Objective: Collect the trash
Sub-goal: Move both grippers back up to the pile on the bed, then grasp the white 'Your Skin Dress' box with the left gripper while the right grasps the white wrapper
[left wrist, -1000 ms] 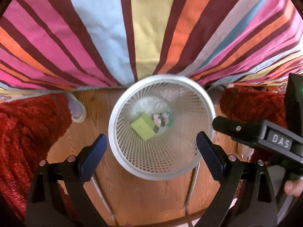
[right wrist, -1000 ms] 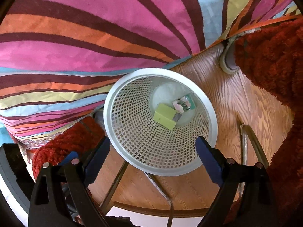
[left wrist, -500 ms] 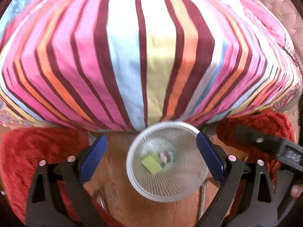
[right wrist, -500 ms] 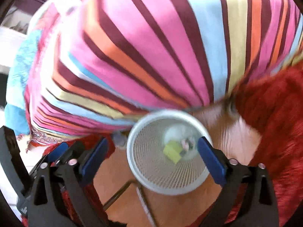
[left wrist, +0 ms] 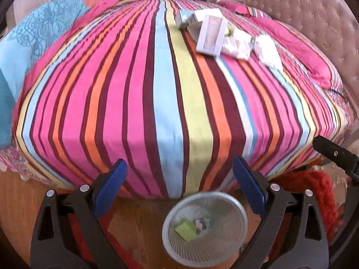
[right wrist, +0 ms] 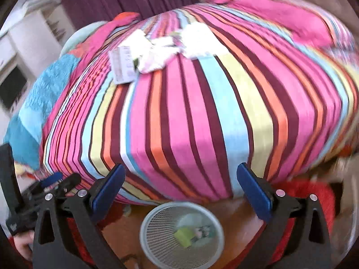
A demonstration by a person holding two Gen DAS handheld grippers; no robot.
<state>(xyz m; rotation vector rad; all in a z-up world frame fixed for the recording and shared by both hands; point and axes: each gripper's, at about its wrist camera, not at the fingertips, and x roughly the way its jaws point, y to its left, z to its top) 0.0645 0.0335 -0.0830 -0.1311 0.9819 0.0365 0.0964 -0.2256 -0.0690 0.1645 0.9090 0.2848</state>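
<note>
Hovering above the foot of the bed, both grippers stood empty, which suggested the step in hand was the turn from the bin toward more litter. The left gripper (left wrist: pixel 179 189) had its blue-padded jaws spread wide with nothing between them, and the right gripper (right wrist: pixel 179 190) was likewise fully parted and bare. Below them, on the wooden floor (left wrist: pixel 139 224) just off the bed's end, sat the white mesh wastebasket (left wrist: pixel 205 251), with a lime-green box (left wrist: pixel 185 231) and a small printed wrapper (left wrist: pixel 203 222) lying at its bottom. A red shaggy rug (left wrist: pixel 318 188) lay beside it.

The remaining trash sat well away, on the far part of the striped bedspread (left wrist: pixel 157 100) near the tufted headboard (left wrist: pixel 303 11): a white carton (left wrist: pixel 211 35) lying flat, crumpled tissues (left wrist: pixel 237 43) just beside it, and another white packet (left wrist: pixel 268 51) to their right. The right wrist view showed the same cluster, blurred, so how many pieces it held could not be told.

The next move would likely call for a long reach across the mattress, one gripper lowered over a single piece with its jaws astride it. The soft tissues would probably crush easily; the flat carton would need a pinch at an edge.
</note>
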